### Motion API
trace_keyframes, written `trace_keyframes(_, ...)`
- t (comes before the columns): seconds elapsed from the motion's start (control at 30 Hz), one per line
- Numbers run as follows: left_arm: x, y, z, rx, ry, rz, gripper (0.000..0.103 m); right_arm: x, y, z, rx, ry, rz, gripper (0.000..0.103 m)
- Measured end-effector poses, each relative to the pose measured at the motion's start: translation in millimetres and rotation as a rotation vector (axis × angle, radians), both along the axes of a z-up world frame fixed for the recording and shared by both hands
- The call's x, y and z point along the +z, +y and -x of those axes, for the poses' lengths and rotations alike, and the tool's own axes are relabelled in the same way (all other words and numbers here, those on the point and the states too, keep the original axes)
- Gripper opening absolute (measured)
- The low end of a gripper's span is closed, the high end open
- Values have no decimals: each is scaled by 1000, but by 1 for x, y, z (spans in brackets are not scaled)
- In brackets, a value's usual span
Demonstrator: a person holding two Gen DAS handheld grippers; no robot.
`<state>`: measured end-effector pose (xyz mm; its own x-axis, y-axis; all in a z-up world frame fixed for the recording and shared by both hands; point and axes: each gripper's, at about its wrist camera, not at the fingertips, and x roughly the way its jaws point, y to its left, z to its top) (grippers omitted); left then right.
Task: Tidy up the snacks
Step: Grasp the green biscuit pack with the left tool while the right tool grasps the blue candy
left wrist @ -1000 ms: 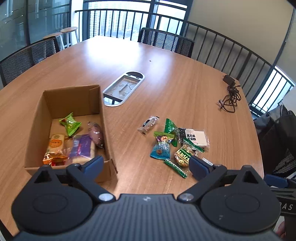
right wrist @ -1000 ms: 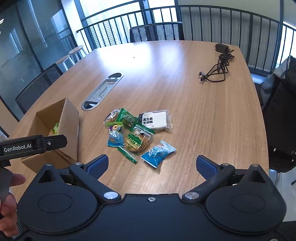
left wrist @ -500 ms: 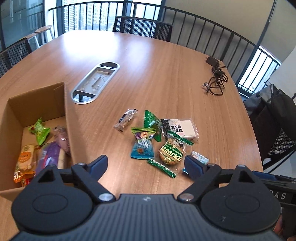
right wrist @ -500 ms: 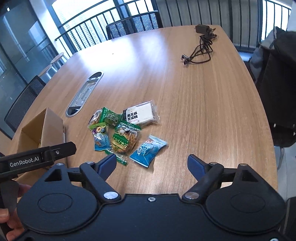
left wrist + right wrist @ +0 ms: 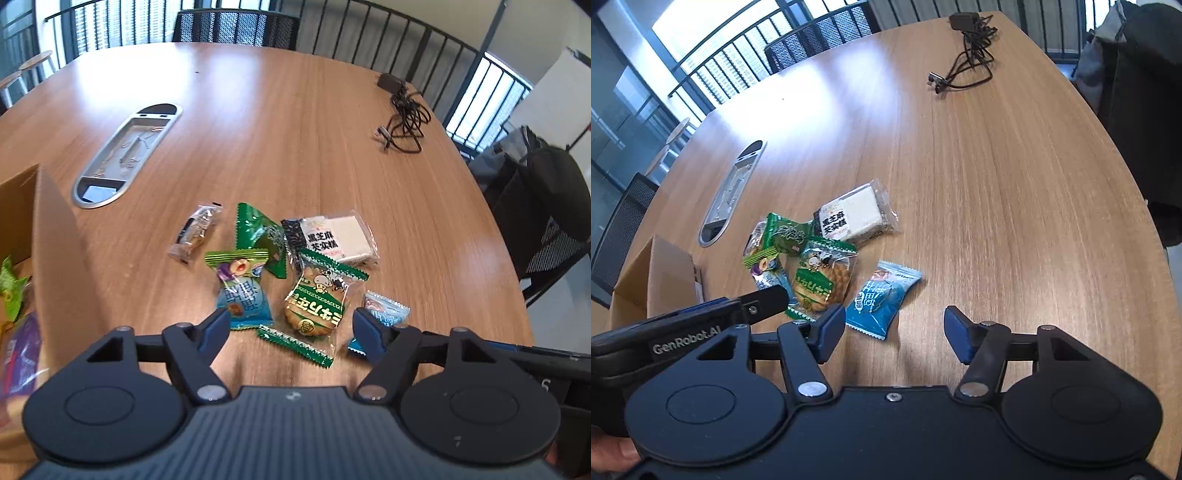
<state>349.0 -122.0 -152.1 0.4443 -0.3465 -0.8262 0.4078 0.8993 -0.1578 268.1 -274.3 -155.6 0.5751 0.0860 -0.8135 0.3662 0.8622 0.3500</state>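
Several snack packets lie in a loose pile on the wooden table (image 5: 295,122): a green cookie packet (image 5: 317,301) (image 5: 822,278), a blue candy packet (image 5: 243,291), a white sesame cake packet (image 5: 332,238) (image 5: 851,216), a green triangular packet (image 5: 258,236), a clear bar packet (image 5: 195,232) and a light-blue packet (image 5: 884,295). A cardboard box (image 5: 48,236) (image 5: 653,273) at the left holds snacks. My left gripper (image 5: 290,328) is open and empty just in front of the cookie packet. My right gripper (image 5: 894,328) is open and empty, near the light-blue packet.
A metal cable hatch (image 5: 127,151) is set in the table behind the box. A black charger with coiled cable (image 5: 402,118) lies far right. Mesh chairs (image 5: 236,26) and a railing ring the table. A dark bag on a chair (image 5: 546,206) stands at the right edge.
Both grippers have moved forward and down toward the snack pile. The left one swung right, away from the box. Both stay open.
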Motion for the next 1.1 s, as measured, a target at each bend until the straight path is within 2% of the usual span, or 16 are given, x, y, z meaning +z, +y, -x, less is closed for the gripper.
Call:
trace_keyframes(0.17,-13,-10,-15,-40,14,-9,62,-11,0,-4,-44,-4,-29,53)
trace_keyframes(0.5,-27,-32,-31,-187,-7,-46,62,-32,-4,3,-132,-24,-106,51)
trace_keyframes(0.63,-32,-37,-36,-228,6,-48,62,-38,-5,6,-163,-35,-123,49)
trace_keyframes(0.77,-44,-42,-39,-278,50,-94,62,-41,-4,7,-180,-36,-125,48)
trace_keyframes(0.87,-48,-41,-36,-285,44,-111,62,-39,-2,5,-179,-41,-109,48)
trace_keyframes(0.93,-48,-38,-34,-279,39,-113,57,-39,-2,3,-183,-47,-110,48)
trace_keyframes(1.0,-46,-35,-33,-261,39,-116,46,-38,-1,-1,-176,-47,-101,48)
trace_keyframes(1.1,-42,-26,-34,-219,59,-98,46,-36,4,-7,-158,-52,-85,48)
